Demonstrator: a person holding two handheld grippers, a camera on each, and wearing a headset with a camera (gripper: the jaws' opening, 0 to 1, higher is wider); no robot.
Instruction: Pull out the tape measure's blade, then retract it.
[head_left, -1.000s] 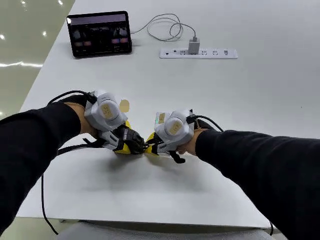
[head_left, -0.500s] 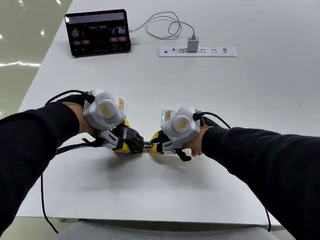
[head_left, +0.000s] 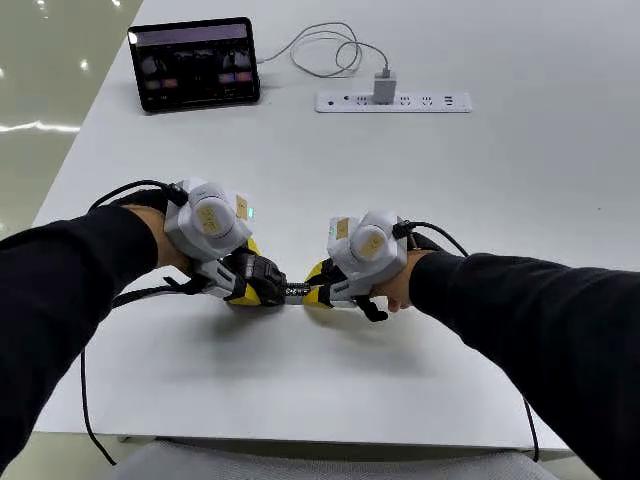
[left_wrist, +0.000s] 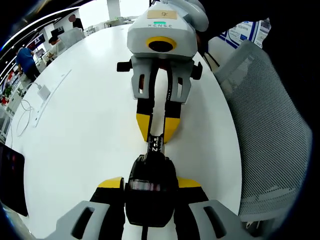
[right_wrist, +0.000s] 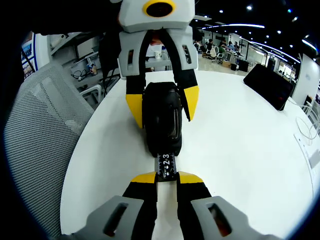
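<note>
The left claw (left_wrist: 150, 183) clenches the black tape measure case (right_wrist: 162, 117); the right claw (right_wrist: 166, 178), just ahead, pinches its short drawn-out blade (right_wrist: 166, 164).

Bright, even light falls from overhead. The white table (head_left: 300, 390) carries only soft, pale shadows. Lamps glare off the glossy floor (head_left: 40, 100). Both gripper views bulge and bend at their edges, with hazy backgrounds; the tape measure (right_wrist: 162, 117) and the blade (right_wrist: 166, 165) numerals are sharp.
</note>
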